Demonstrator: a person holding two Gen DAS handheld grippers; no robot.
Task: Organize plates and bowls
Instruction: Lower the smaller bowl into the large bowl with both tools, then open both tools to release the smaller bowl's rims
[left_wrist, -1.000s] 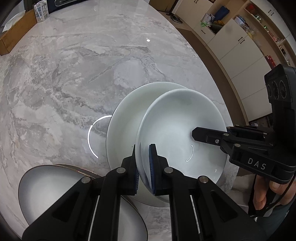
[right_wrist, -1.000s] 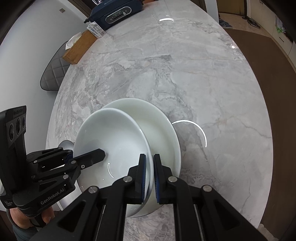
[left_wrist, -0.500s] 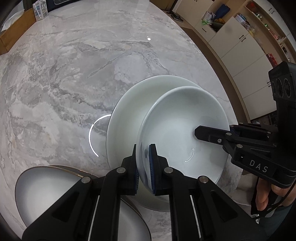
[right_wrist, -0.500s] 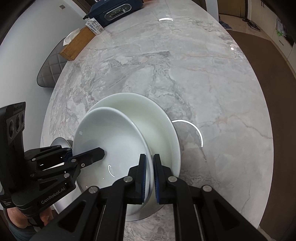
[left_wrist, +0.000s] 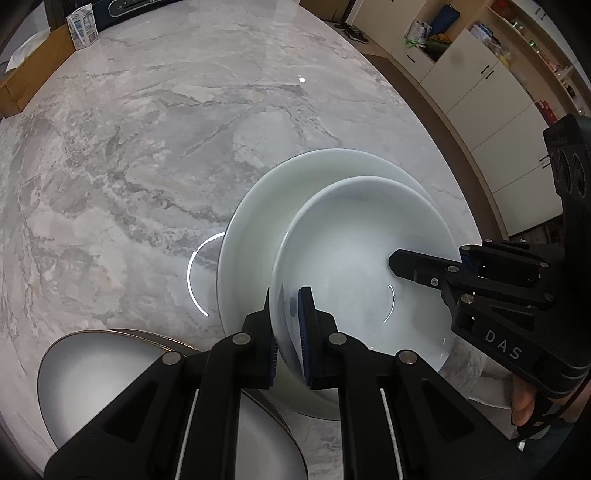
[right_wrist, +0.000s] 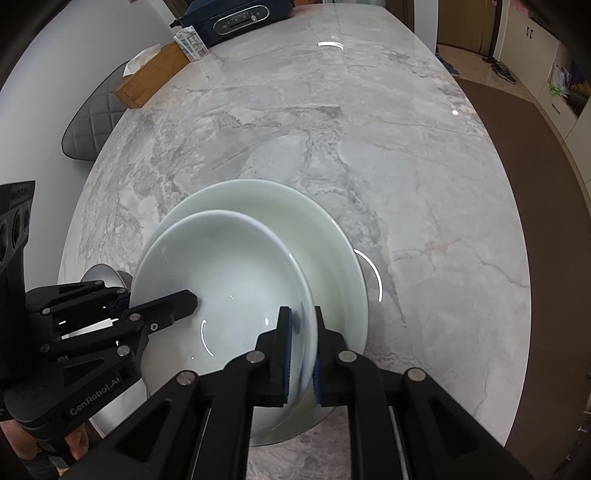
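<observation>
A white bowl (left_wrist: 362, 258) rests tilted inside a larger white plate (left_wrist: 258, 221) near the marble table's front edge. My left gripper (left_wrist: 286, 295) is shut on the bowl's left rim, one pad inside and one outside. On the opposite rim is my right gripper (right_wrist: 301, 314). Its jaws are opening, the rim is still between them, and a thin gap shows at the inner pad. In the right wrist view the bowl (right_wrist: 221, 277) covers the near half of the plate (right_wrist: 314, 229). A grey plate with a gold rim (left_wrist: 103, 376) lies left of the stack.
At the far end of the marble table (right_wrist: 369, 147) stand a wooden tissue box (right_wrist: 151, 74), a small carton (left_wrist: 82, 26) and a dark appliance (right_wrist: 240, 18). A grey chair (right_wrist: 92, 122) is at the left side. White cabinets (left_wrist: 480, 92) line the right.
The bowl has slid a little further over the large plate with both grippers on it. The right gripper's jaws now stand visibly wider apart; the left jaws are unchanged.
</observation>
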